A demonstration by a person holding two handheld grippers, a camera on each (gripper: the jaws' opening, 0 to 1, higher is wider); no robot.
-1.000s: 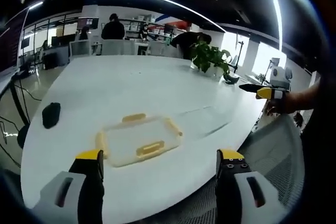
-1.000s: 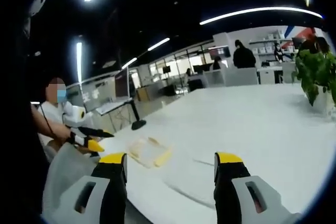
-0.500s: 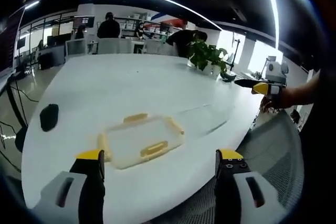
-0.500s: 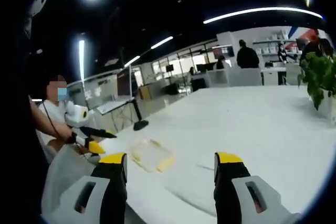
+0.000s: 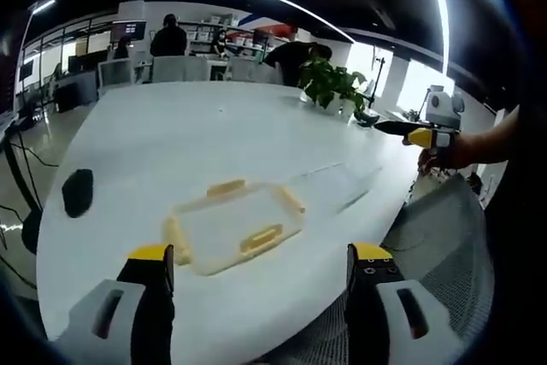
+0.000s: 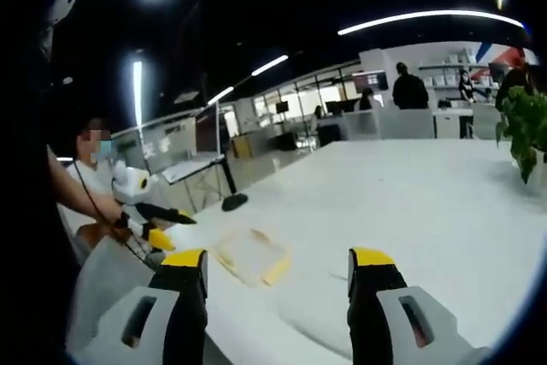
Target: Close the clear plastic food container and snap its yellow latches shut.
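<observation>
On white table [image 5: 171, 138]: one container [image 5: 231, 226], seemingly four yellow latches [image 5: 261, 239].

Clear container [image 5: 232, 226], yellow latches [image 5: 261, 238], flat on white table [image 5: 171, 143].

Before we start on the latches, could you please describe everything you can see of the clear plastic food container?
The clear plastic food container is shallow, rectangular and see-through, with yellow latches along all four edges. It lies flat on the white table, near the edge, ahead of the open left gripper. Nothing touches it; both grippers are apart from it. Whether the lid is pressed fully down, or the latches snapped, I cannot tell. In the right gripper view it appears small and pale, beyond the open right gripper.
</observation>
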